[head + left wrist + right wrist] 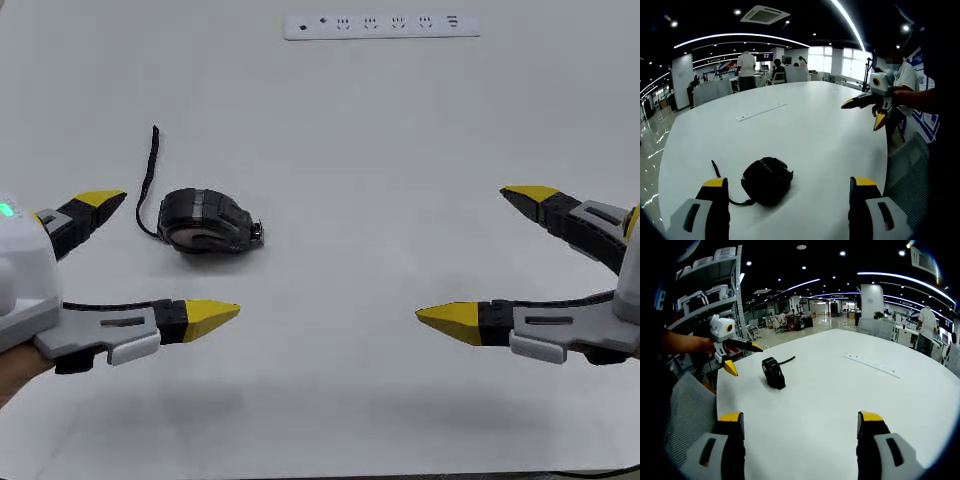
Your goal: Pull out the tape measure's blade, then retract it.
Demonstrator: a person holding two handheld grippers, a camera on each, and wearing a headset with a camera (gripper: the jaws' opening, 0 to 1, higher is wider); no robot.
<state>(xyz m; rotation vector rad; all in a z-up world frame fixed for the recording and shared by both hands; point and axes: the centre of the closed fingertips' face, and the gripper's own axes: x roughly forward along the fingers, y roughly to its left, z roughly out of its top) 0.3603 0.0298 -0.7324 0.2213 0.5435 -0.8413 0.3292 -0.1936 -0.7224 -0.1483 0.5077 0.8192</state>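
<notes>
Both grippers gape: left gripper (165, 255) beside the tape measure (210, 220) at centre-left, right gripper (468, 253) far right. Clamp it first; the blade hook (258, 232) seemingly faces right.

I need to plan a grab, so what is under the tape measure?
The tape measure lies on the bare white table, its black wrist strap trailing on the surface beside it. Its underside and the patch of table beneath it are covered.
</notes>
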